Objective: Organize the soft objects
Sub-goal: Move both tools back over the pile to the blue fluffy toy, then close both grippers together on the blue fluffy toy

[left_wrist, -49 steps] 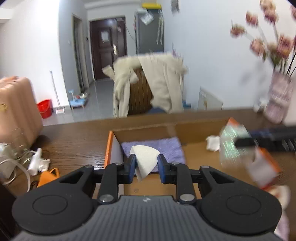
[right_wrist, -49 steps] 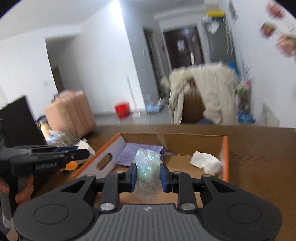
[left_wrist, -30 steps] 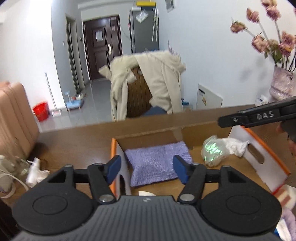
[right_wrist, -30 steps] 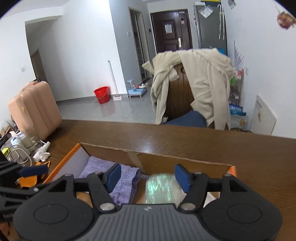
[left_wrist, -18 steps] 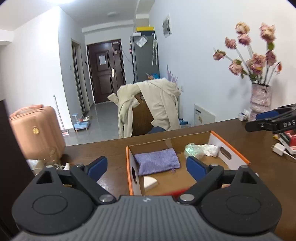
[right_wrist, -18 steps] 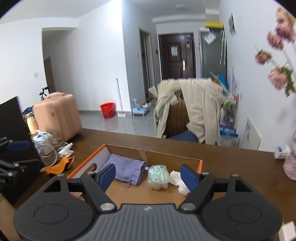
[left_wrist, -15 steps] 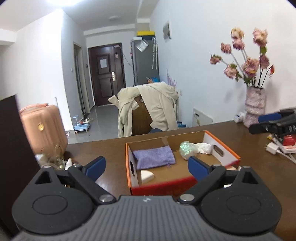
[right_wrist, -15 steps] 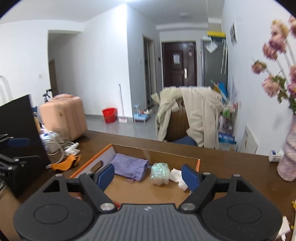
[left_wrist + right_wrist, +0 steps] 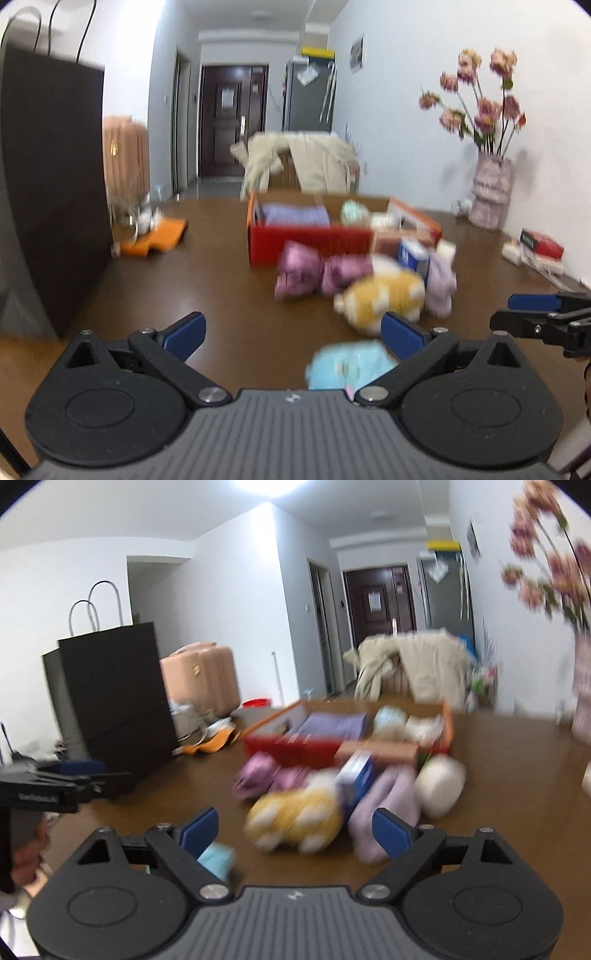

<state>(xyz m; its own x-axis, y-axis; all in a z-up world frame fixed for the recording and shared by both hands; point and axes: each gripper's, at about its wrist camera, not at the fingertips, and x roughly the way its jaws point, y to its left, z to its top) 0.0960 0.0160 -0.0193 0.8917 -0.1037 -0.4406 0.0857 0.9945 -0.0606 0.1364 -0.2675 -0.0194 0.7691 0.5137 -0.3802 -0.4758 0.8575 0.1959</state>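
Everything on the wooden table (image 9: pixel 229 280) is smearing with motion blur, so the soft things are hard to tell apart; the yellow and white plush (image 9: pixel 380 299) is showing no clear outline, and the pink and purple bundles (image 9: pixel 317 271) beside it are running together; the light blue soft thing (image 9: pixel 347 363) is sitting nearest the left gripper (image 9: pixel 291 334), its lower edge cut off behind the gripper body. The cardboard box (image 9: pixel 306 242) with its red front is standing beyond the pile, touching or just beside it, I cannot tell which; inside it a lilac cloth (image 9: pixel 295 215) is lying to the left, and a shiny greenish wad (image 9: pixel 352 212) and something white are lying to the right, partly hidden by the box wall. A small blue and white carton (image 9: pixel 356 771) is wedged among the pile; whatever is printed on it is too blurred to read.

The left gripper's jaws have just been opening and are standing spread wide, with nothing pinched between the blue pads (image 9: pixel 184 330); the right gripper (image 9: pixel 295 830) has likewise just been opening, its jaws apart and gripping nothing, the plush lying beyond them on the table.

In the right wrist view the left gripper is poking in at the left edge with white lettering on its side, too smeared to make out; a hand (image 9: pixel 26 853) is half cut off below it. A tall black paper bag (image 9: pixel 110 705) is blocking whatever is behind it; the vase (image 9: pixel 493 192) of pink flowers is standing against the wall.
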